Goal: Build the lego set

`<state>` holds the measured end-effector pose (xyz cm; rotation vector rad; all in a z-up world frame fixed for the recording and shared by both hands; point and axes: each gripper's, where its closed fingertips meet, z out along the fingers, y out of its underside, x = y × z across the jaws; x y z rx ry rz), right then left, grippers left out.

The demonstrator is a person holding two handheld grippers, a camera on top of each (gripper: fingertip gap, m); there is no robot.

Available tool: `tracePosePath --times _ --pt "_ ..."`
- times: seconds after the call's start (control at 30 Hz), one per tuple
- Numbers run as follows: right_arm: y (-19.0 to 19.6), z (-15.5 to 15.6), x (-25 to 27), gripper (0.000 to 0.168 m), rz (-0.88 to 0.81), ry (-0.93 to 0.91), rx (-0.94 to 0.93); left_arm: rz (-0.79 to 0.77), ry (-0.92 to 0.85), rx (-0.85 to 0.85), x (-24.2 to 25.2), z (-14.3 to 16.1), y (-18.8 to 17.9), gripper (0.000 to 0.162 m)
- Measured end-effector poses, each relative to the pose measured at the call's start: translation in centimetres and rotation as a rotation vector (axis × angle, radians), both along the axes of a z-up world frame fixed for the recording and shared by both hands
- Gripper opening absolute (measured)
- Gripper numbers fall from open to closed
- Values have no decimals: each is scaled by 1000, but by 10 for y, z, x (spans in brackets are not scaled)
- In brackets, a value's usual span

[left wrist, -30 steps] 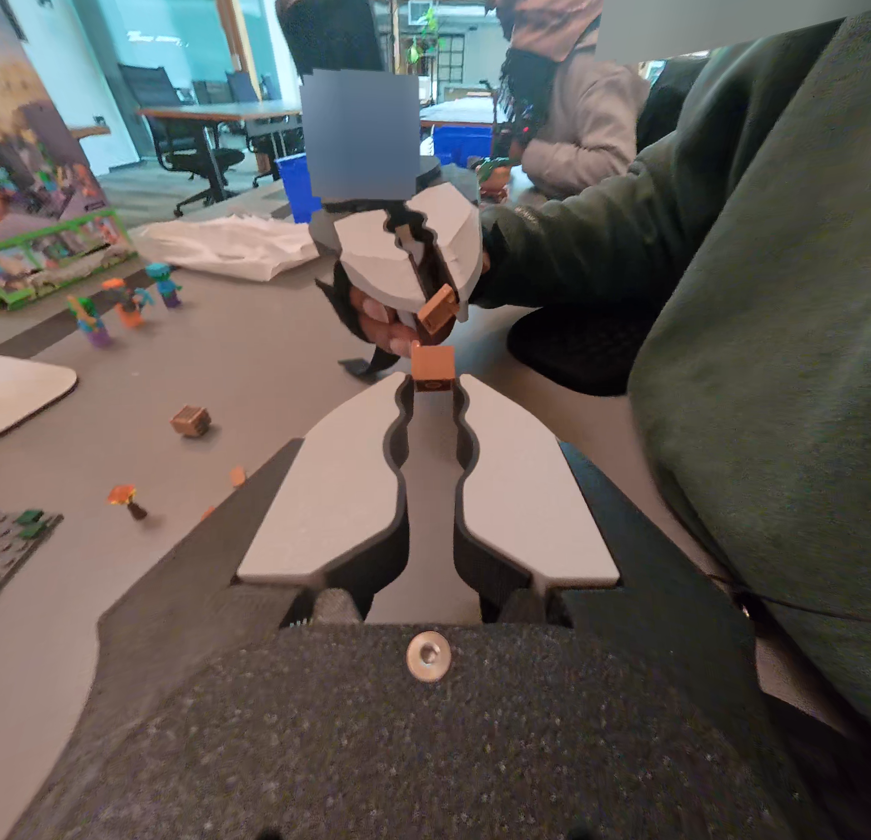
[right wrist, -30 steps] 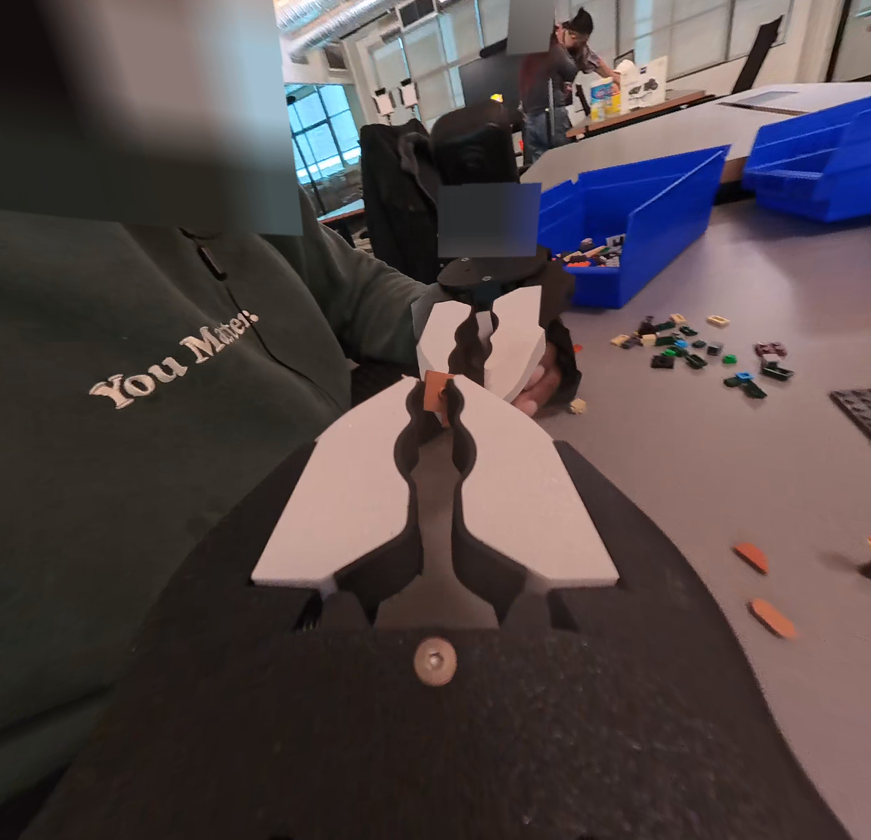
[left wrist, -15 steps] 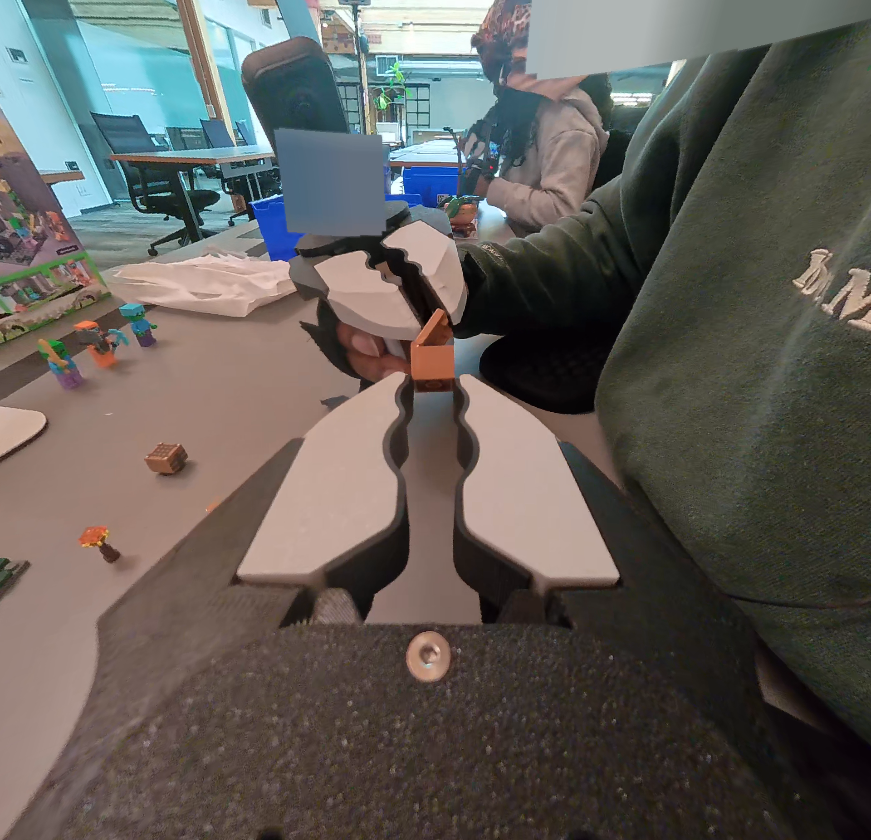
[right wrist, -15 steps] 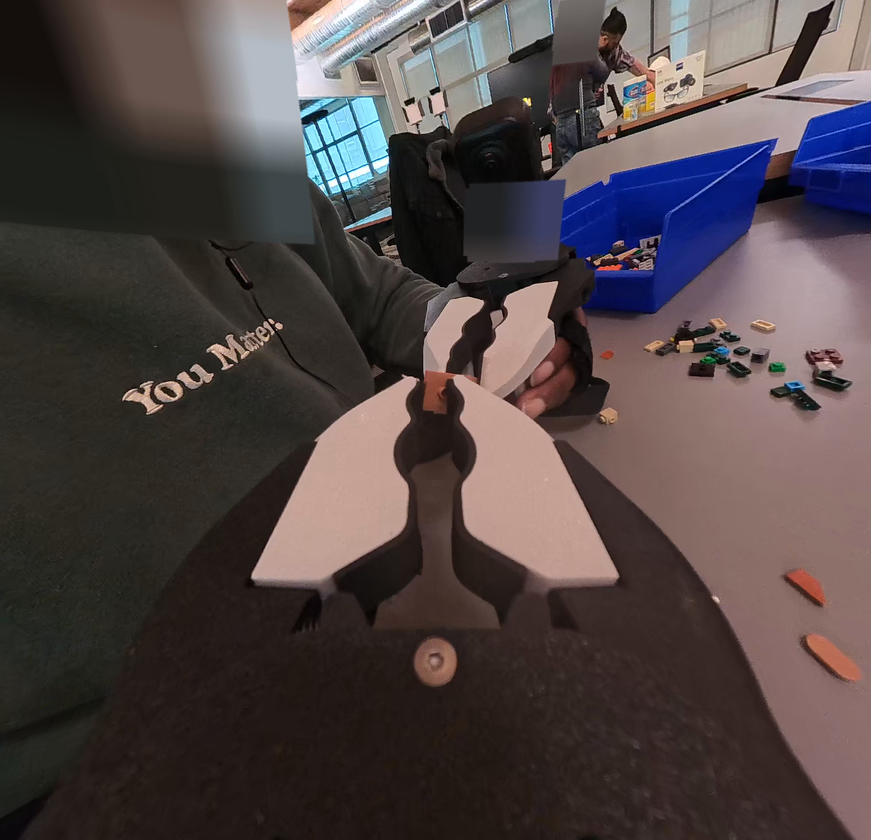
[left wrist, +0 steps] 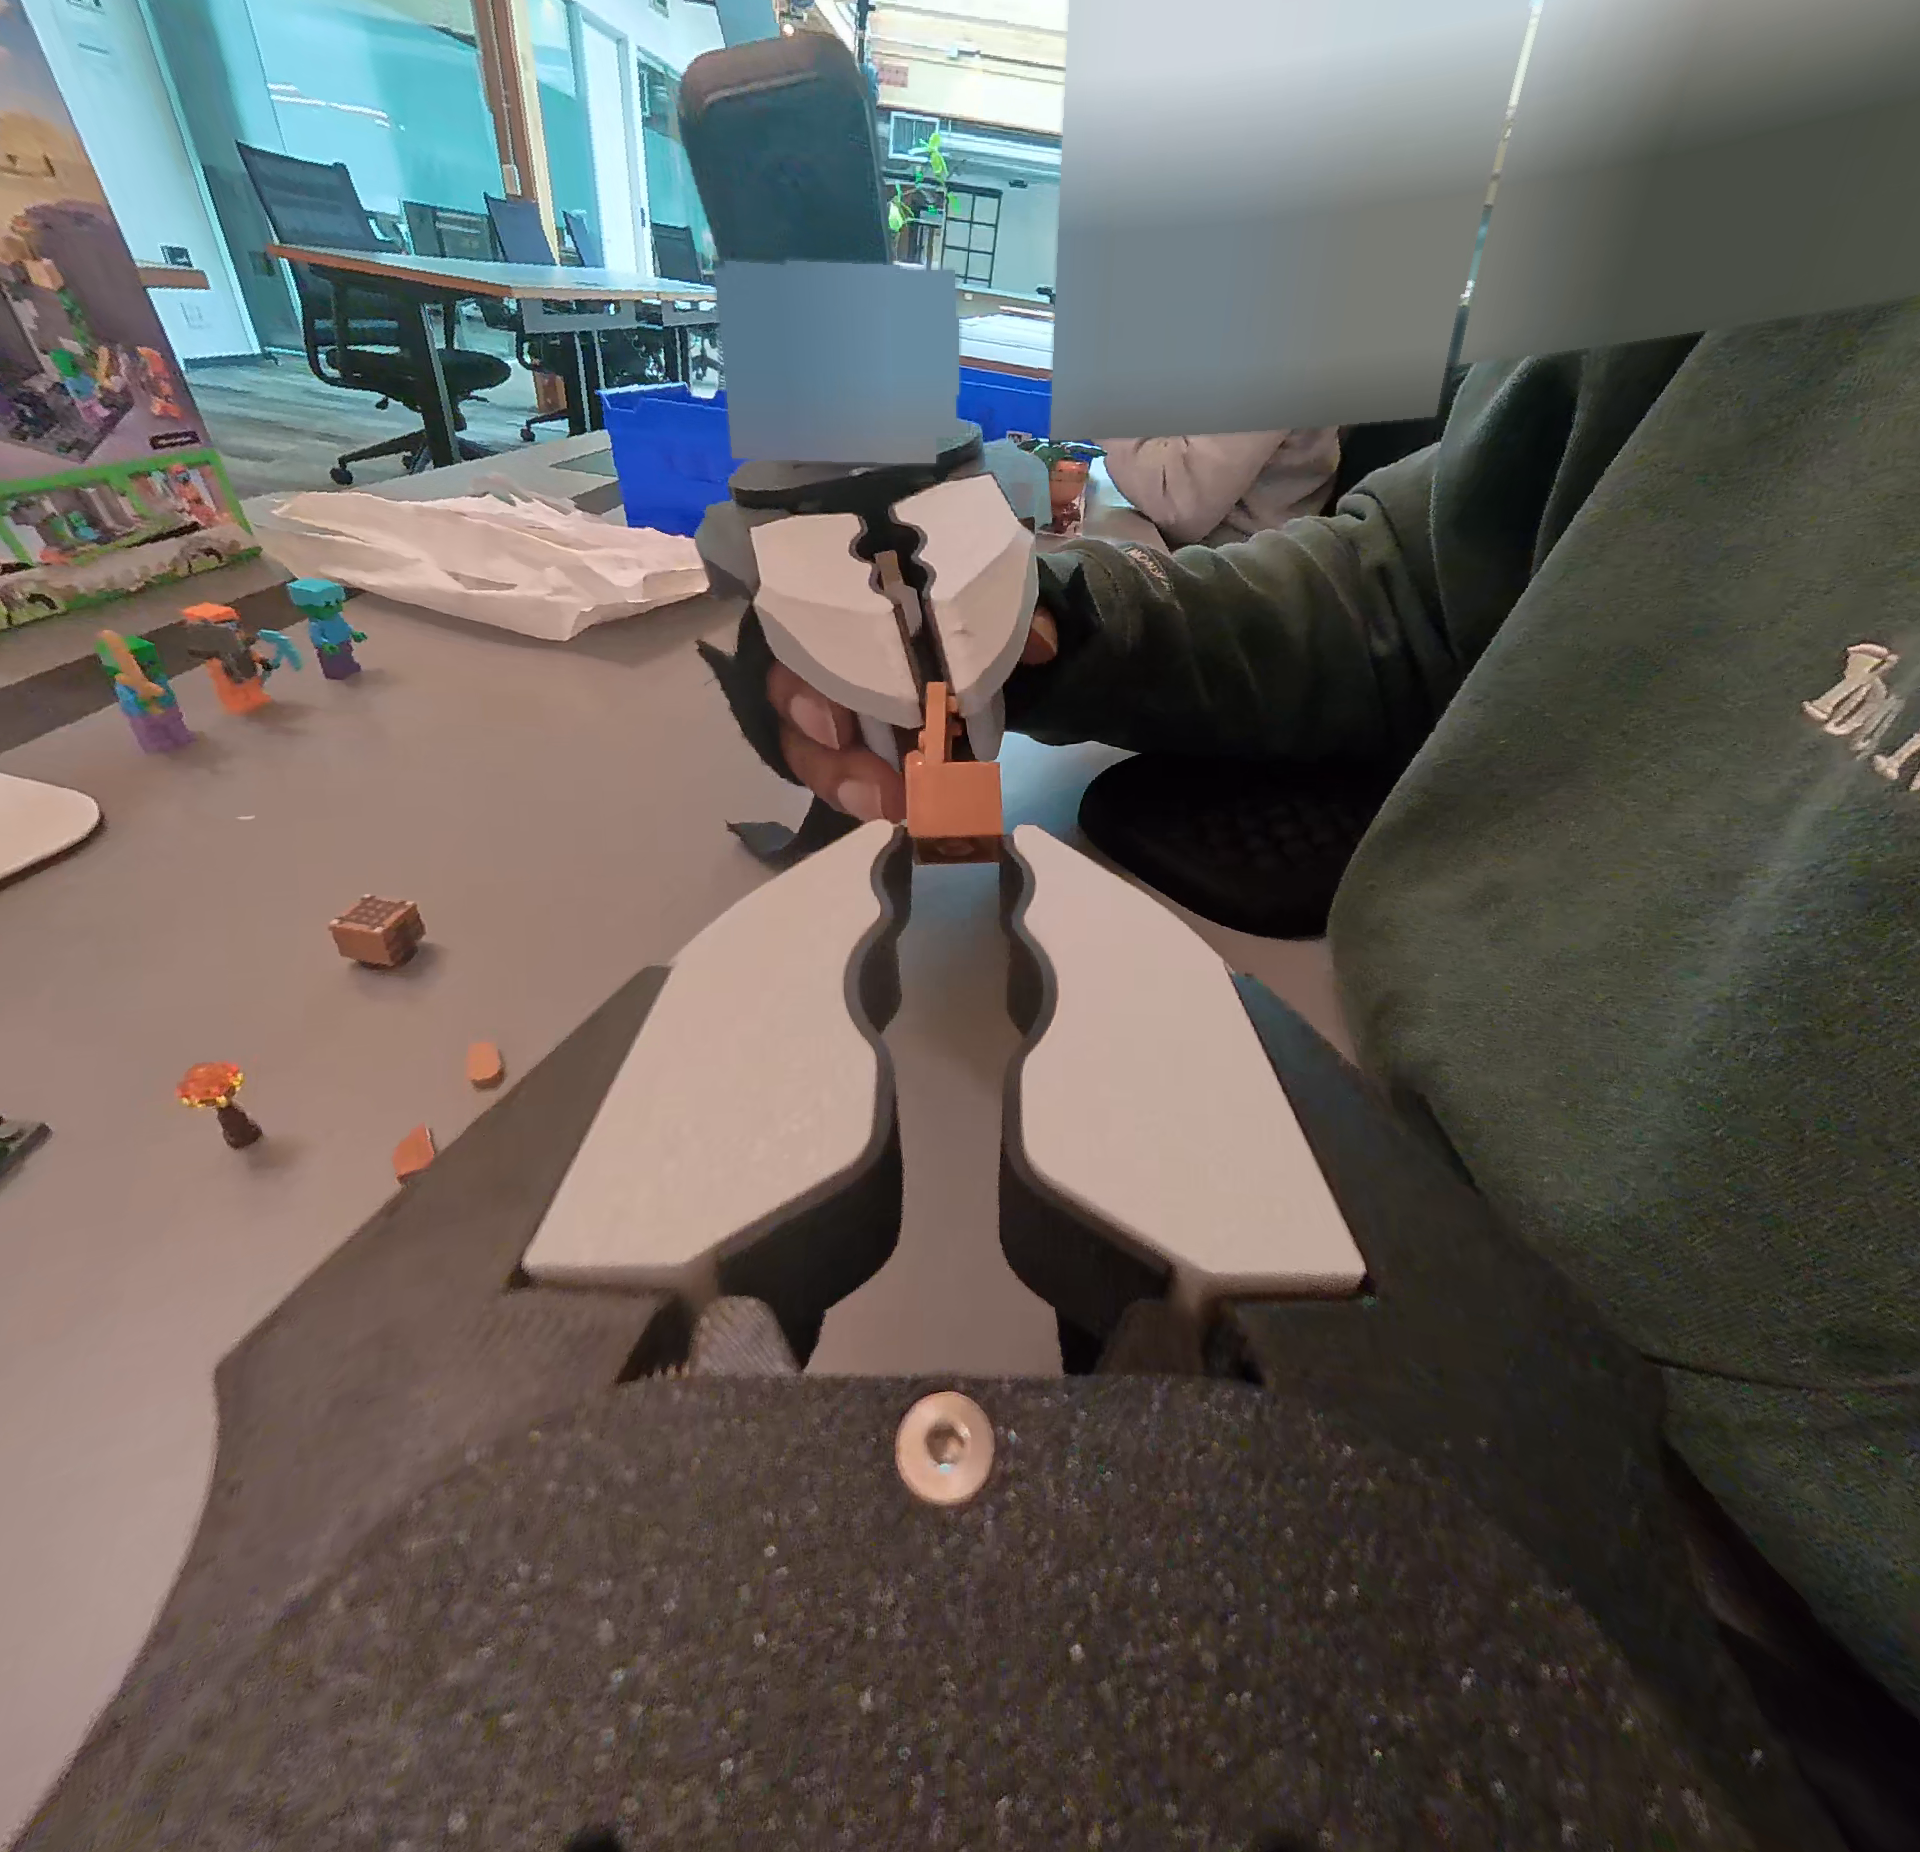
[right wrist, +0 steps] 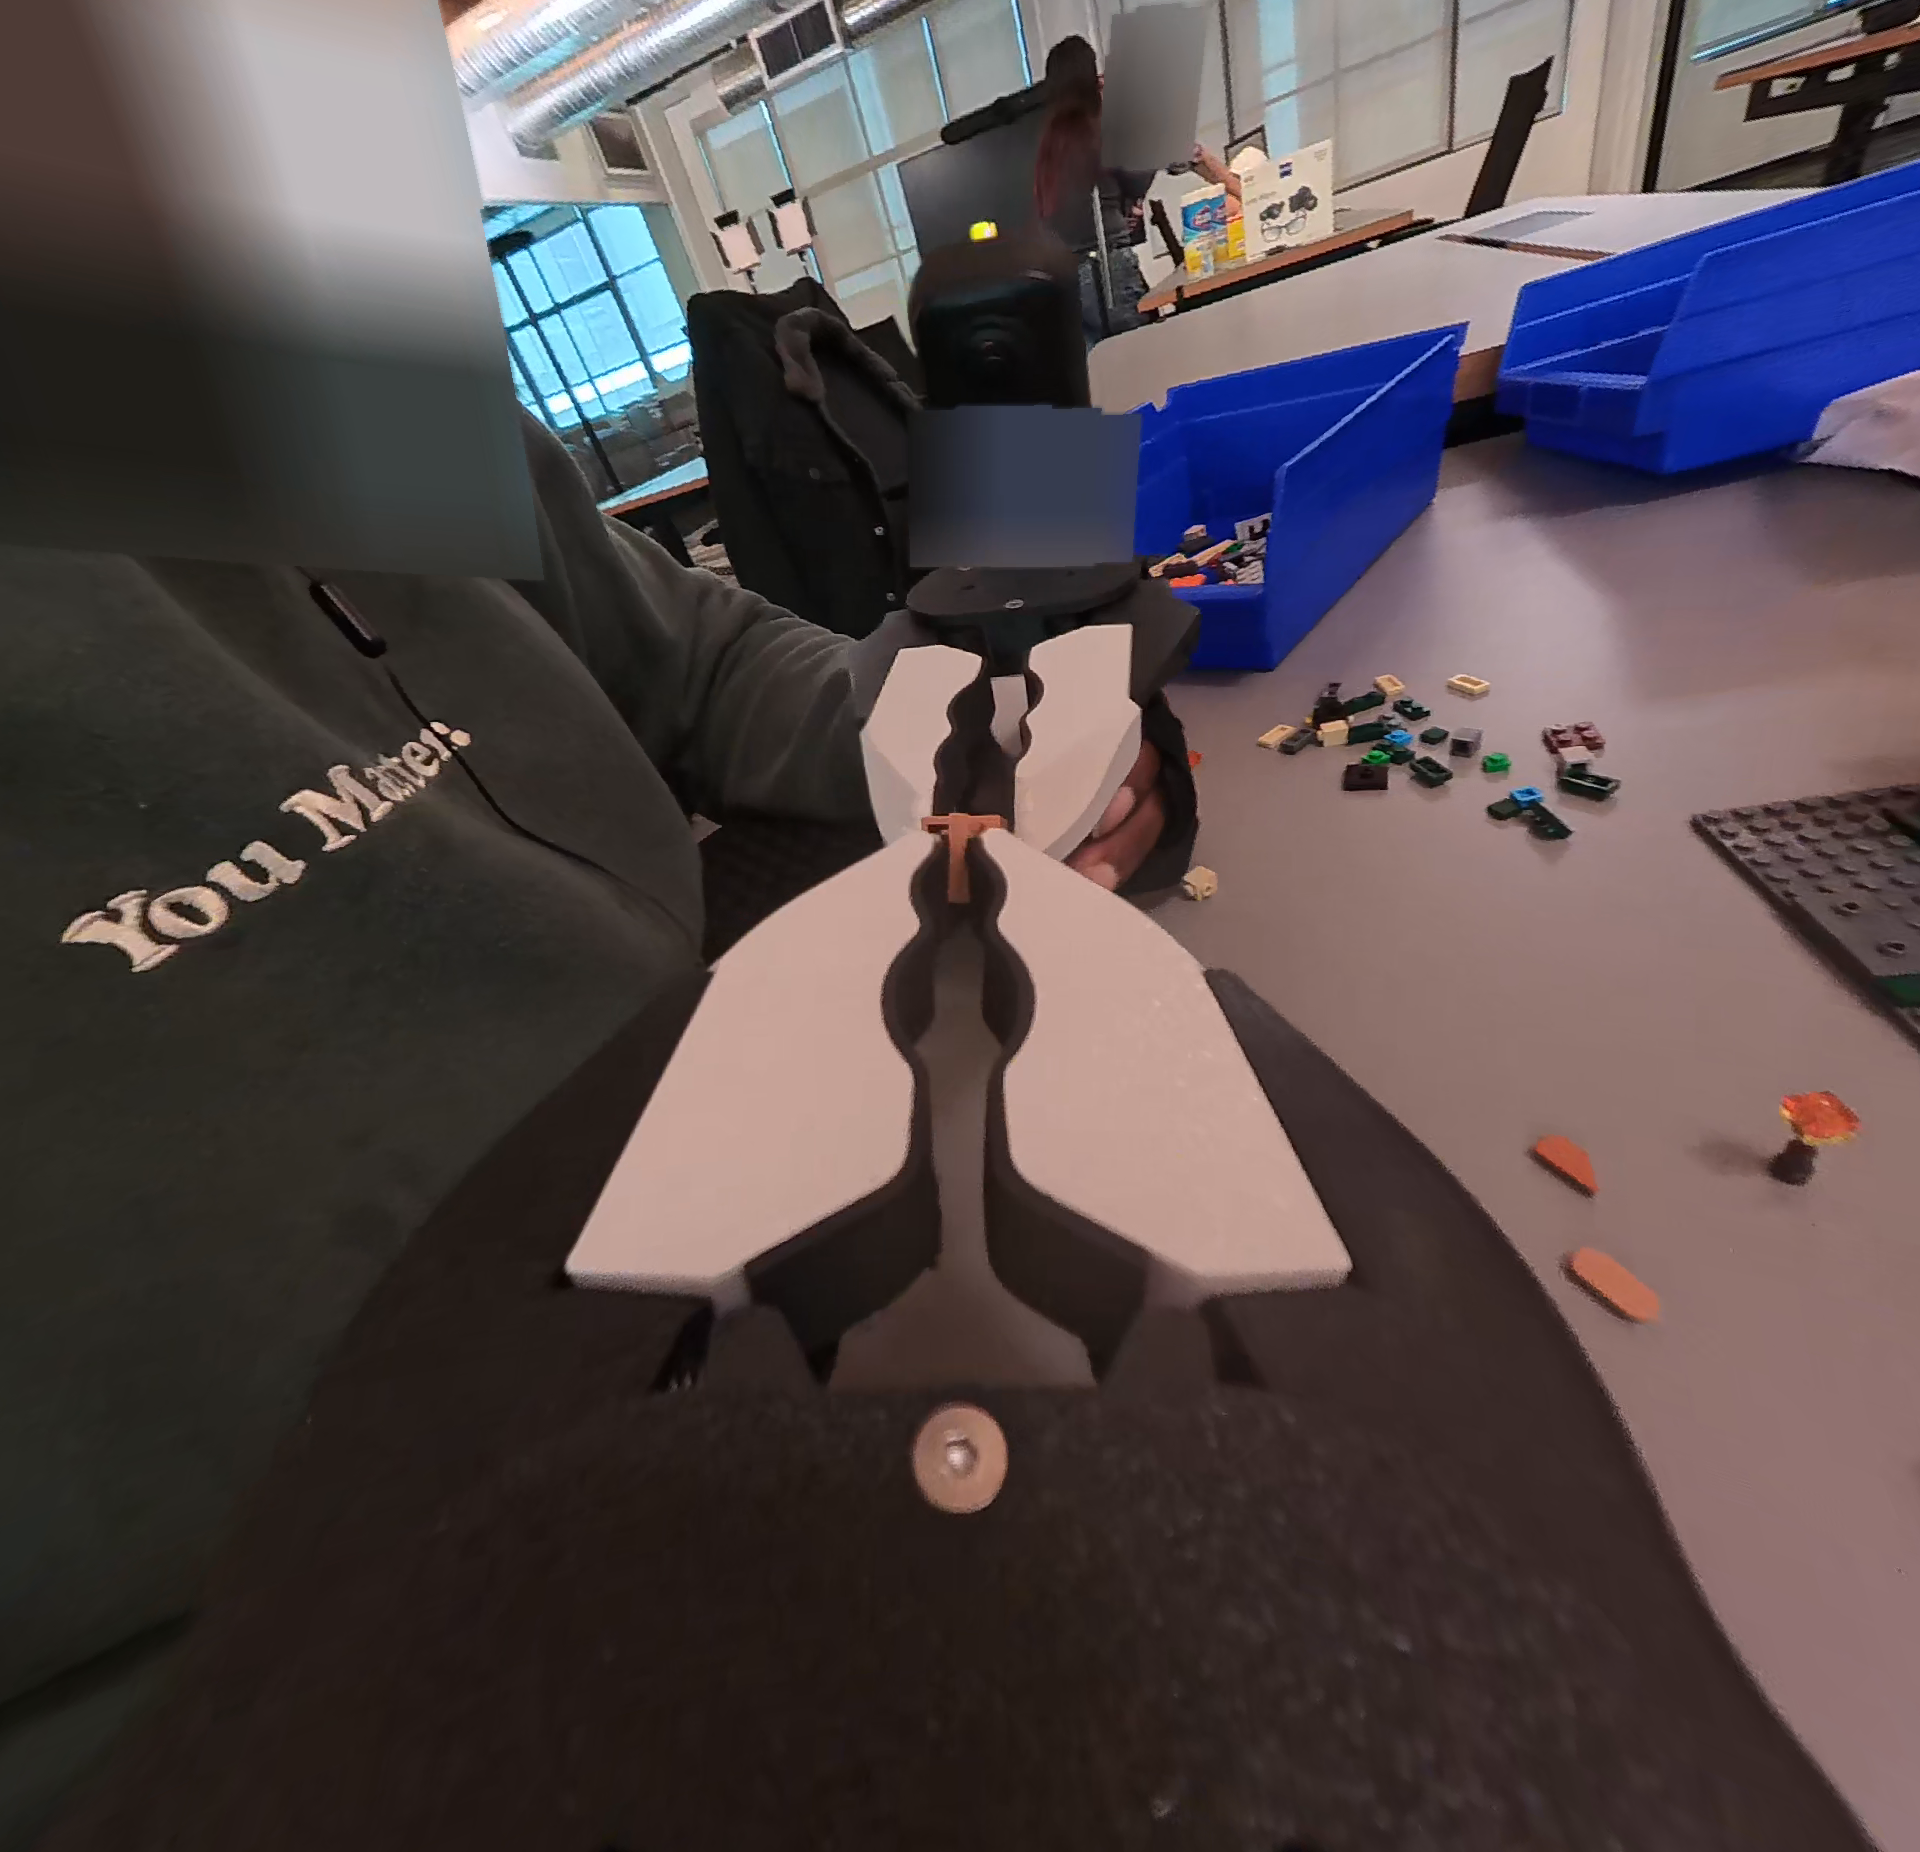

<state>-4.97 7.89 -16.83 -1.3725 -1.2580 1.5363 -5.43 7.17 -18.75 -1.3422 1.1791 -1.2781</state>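
1. Desk (left wrist: pixel 540 815): grey top. The work is not on it; both pieces are held in the air above its near edge, in front of the person's green sweatshirt (left wrist: pixel 1621 867).
2. Left tongs (left wrist: pixel 951 846): narrowed onto an orange cube brick (left wrist: pixel 951 800), gripped at the very tips, most of the cube standing proud beyond them.
3. Right tongs (right wrist: pixel 961 852): nearly closed, pinching a thin orange plate (right wrist: pixel 958 852) edge-on between the tips.
4. Key relation: the two tongs point at each other, tip to tip. In the left wrist view the plate (left wrist: pixel 935 716) hangs down from the right tongs (left wrist: pixel 935 701), long axis roughly upright, its lower end touching or just at the cube's top left edge. Whether studs are engaged, cannot tell.
5. Judgement: the step in hand is mating plate to cube; neither hand is nearer, the joint sits between them. The next push likely runs along the plate's long axis; a thin tip grip could let either piece twist.
6. Loose bits well apart: brown cube (left wrist: pixel 376 932) and small orange pieces (right wrist: pixel 1610 1283) toward the desk's near edge.
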Motion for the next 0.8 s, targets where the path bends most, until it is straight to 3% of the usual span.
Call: tracePosePath --times 0.17,0.8 --pt "7 -6 -3 3 -70 -50 67 7 5 -19 0 -2 2 16" --pt "3 -18 -2 4 -66 -167 174 -6 37 -19 0 -8 2 16"
